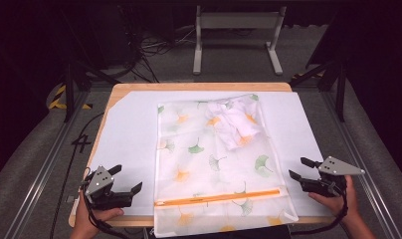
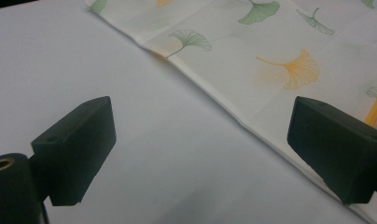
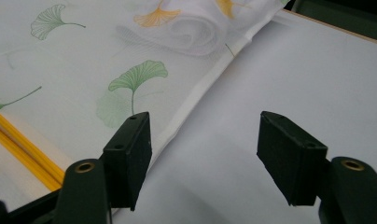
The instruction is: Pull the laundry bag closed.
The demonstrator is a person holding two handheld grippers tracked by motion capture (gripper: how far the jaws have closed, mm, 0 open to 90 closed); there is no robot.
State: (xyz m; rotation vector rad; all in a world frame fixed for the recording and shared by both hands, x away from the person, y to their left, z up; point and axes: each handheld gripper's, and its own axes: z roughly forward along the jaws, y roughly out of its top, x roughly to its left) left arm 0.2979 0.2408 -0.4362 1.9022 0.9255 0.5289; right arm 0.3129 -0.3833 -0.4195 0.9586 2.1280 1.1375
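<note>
Dark walls and a grey carpeted floor surround a wooden table (image 1: pixel 117 92) covered by a white sheet (image 1: pixel 129 134), with a metal stand (image 1: pixel 236 35) and loose cables behind it on the far side.

Lying flat in the middle of the sheet is a translucent mesh laundry bag (image 1: pixel 209 164) printed with green and orange ginkgo leaves. Its near end hangs a little over the table's near edge, and an orange zipper (image 1: pixel 219 197) runs across it close to that end. Through the mesh at the far right of the bag I can make out a small white garment (image 1: pixel 236 124), bunched up inside.

The person stands at the near edge with a tool in each hand. The left gripper (image 1: pixel 125 180) rests low over the sheet just left of the bag's near left edge, jaws spread wide and holding nothing. Its own camera shows the bag's folded seam running between the two jaws farther off. The right gripper (image 1: pixel 303 169) mirrors it on the right side, also gaping and empty, hovering just off the bag's right edge near the zipper's end.

Both tools flank the zipper end, which suggests to me that the work concerns the bag's mouth. Spread flat like this, the bag offers its edges for pinching, though thin mesh could slip.
</note>
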